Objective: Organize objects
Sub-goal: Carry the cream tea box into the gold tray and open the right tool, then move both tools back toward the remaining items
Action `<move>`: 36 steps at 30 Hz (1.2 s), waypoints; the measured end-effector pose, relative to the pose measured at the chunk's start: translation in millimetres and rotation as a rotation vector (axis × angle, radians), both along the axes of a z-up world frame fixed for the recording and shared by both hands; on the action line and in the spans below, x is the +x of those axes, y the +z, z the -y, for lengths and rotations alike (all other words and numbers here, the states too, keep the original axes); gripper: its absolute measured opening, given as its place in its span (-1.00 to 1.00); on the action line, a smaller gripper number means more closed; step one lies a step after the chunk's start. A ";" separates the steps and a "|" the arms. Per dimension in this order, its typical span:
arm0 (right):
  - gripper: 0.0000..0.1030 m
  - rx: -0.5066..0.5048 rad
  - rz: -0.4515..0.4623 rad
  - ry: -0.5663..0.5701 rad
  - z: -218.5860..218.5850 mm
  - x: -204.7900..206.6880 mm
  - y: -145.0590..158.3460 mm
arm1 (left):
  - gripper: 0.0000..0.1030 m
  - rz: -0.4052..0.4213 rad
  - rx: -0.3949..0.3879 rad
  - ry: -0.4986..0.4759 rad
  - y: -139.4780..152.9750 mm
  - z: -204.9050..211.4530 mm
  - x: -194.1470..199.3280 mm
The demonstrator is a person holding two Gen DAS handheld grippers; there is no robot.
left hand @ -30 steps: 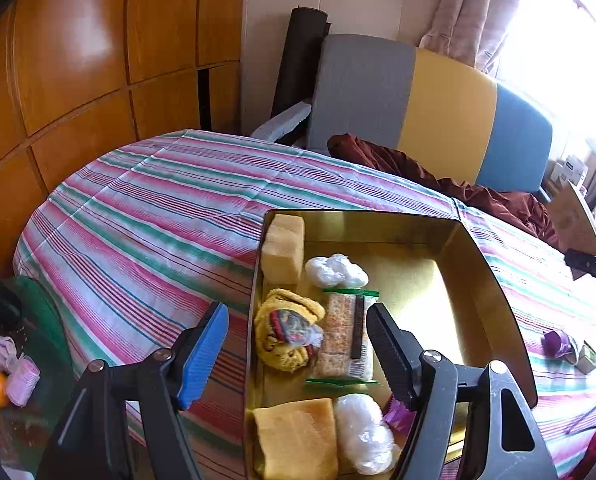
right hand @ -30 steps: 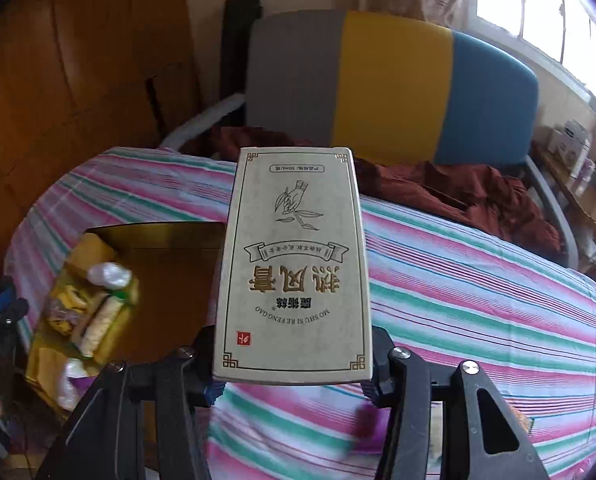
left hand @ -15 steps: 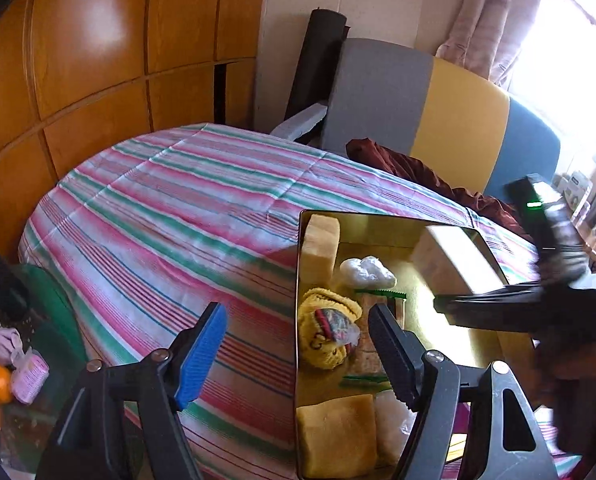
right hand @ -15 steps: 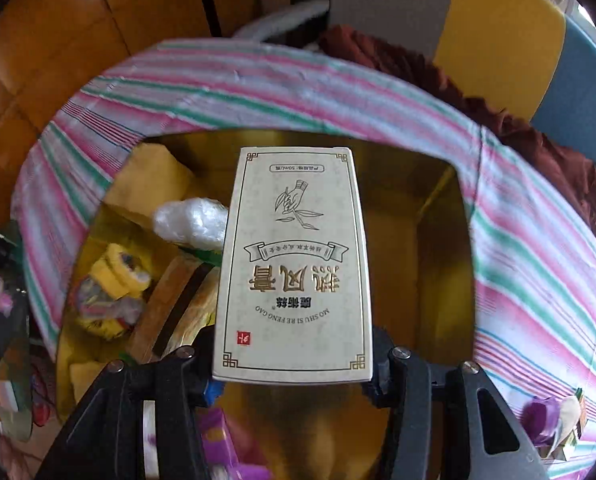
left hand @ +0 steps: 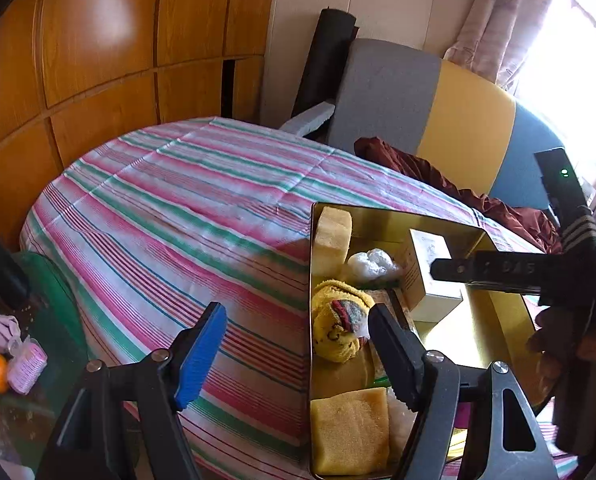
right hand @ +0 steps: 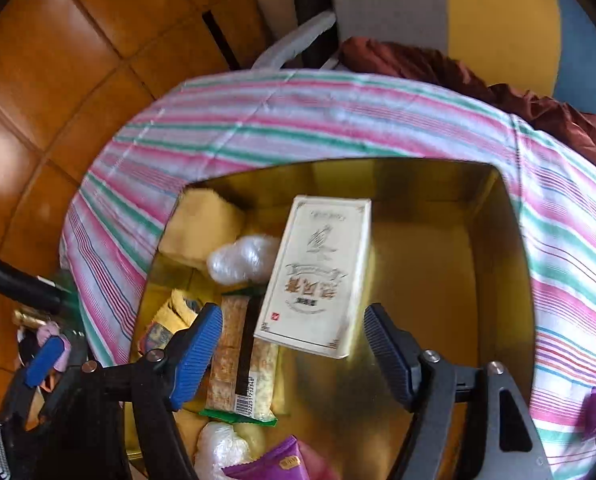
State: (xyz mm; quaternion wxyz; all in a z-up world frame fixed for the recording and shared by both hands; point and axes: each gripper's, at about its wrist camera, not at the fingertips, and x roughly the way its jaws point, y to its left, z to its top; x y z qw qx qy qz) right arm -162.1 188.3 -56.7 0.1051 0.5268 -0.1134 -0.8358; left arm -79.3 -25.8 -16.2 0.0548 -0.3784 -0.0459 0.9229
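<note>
In the gold tray (right hand: 493,216), cream box (right hand: 317,276) print blurs

You've got a shiny gold metal tray (right hand: 497,248) on a striped cloth cover (left hand: 186,208). The cream box (right hand: 317,276) looks like matt cardboard, the snack bar wrapper (right hand: 242,364) glossy plastic, the sponges (left hand: 349,432) rough, the wall panels (left hand: 98,40) glossy wood.

Daylight floods in from the window (left hand: 577,40) up and right of the left claw, blown out to white. The gold tray (right hand: 437,280) under the right claw glares, and the cream box (right hand: 317,272) there looks smeared, perhaps by motion. Edges bow strongly; corners go black.
</note>
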 end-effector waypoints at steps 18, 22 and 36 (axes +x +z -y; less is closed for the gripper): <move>0.50 0.124 -0.223 -0.083 -91.7 85.8 56.5 | 0.44 -0.036 -0.089 -0.174 4.4 -71.6 40.7; 0.51 0.153 -0.245 -0.128 -120.1 105.2 64.5 | 0.44 -0.041 -0.102 -0.222 6.5 -91.6 49.2; 0.53 0.259 -0.224 -0.537 -290.4 159.2 50.2 | 0.44 -0.060 -0.132 -0.391 13.8 -159.9 69.8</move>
